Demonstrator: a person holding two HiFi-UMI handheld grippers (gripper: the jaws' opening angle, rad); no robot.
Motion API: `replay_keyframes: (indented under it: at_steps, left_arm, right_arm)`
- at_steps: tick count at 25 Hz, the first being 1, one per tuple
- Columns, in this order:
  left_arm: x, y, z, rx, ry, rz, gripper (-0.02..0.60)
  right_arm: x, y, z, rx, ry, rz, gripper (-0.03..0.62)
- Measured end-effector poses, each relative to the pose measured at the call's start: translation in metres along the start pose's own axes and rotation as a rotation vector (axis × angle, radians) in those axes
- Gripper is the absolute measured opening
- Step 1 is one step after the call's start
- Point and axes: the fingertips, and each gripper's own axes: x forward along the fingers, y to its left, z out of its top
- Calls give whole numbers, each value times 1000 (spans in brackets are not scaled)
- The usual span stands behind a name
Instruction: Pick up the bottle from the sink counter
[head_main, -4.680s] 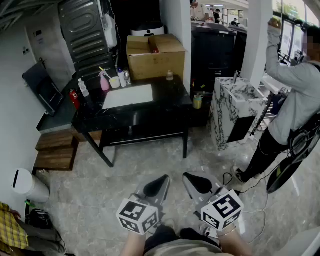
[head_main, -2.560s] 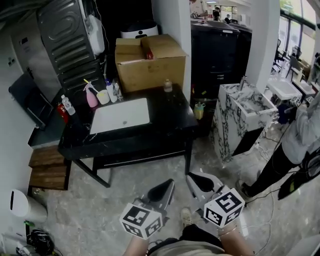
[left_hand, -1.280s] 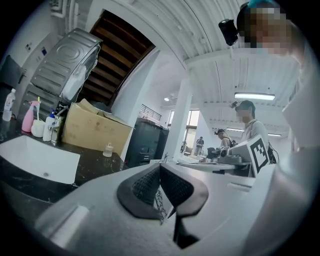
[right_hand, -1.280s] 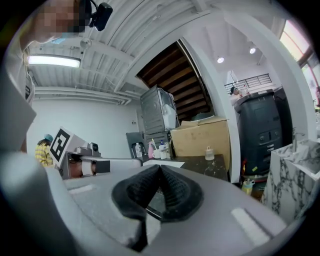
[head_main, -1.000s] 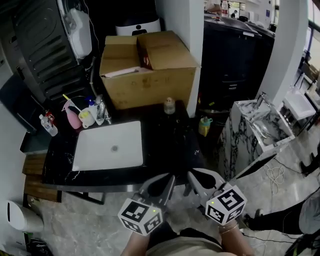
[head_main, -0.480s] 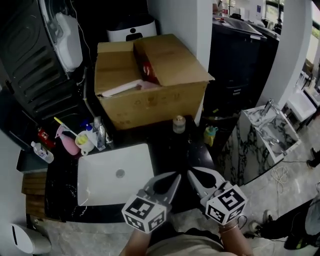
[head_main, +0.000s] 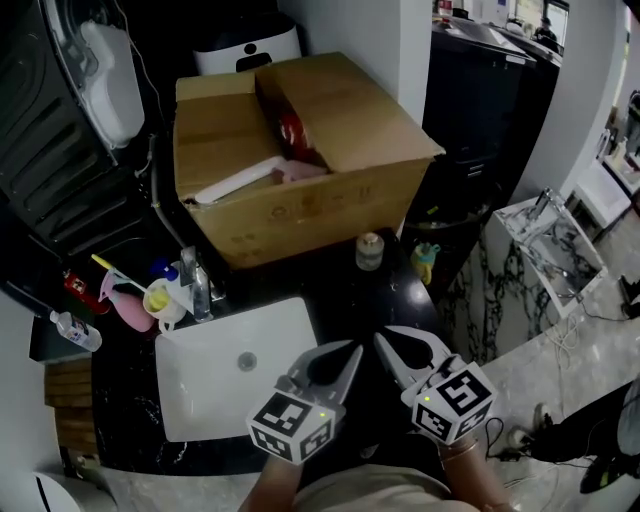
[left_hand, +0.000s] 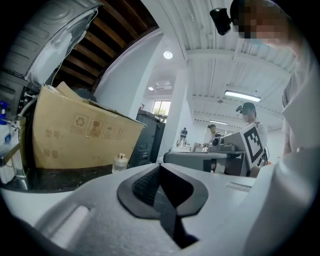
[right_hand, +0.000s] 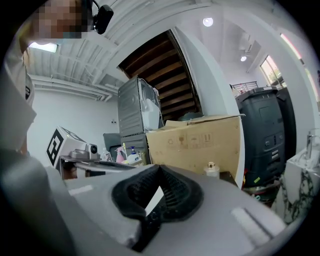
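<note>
Holding my left tongs (head_main: 348, 352) and right tongs (head_main: 390, 342) closed and empty, I judge the small bottle (head_main: 369, 251), standing just before the cardboard box (head_main: 300, 190), light, stiff, perhaps slick; I'd grip its body below the cap.

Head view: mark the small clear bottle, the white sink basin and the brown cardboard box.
small clear bottle (head_main: 369, 252), head view, body.
white sink basin (head_main: 200, 390), head view, bare floor.
brown cardboard box (head_main: 300, 215), head view, front wall.
</note>
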Motion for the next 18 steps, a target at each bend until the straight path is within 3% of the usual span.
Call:
replay_keyframes:
  at_steps: [12,18]
  left_arm:
    - [17,25,-11,-37,36,-1,6]
    - [26,35,-16,-57,49,13,6]
  right_arm:
    - [19,-16,-15,26,64,-23,3]
    - [25,-34,-3,20,18,-59,3]
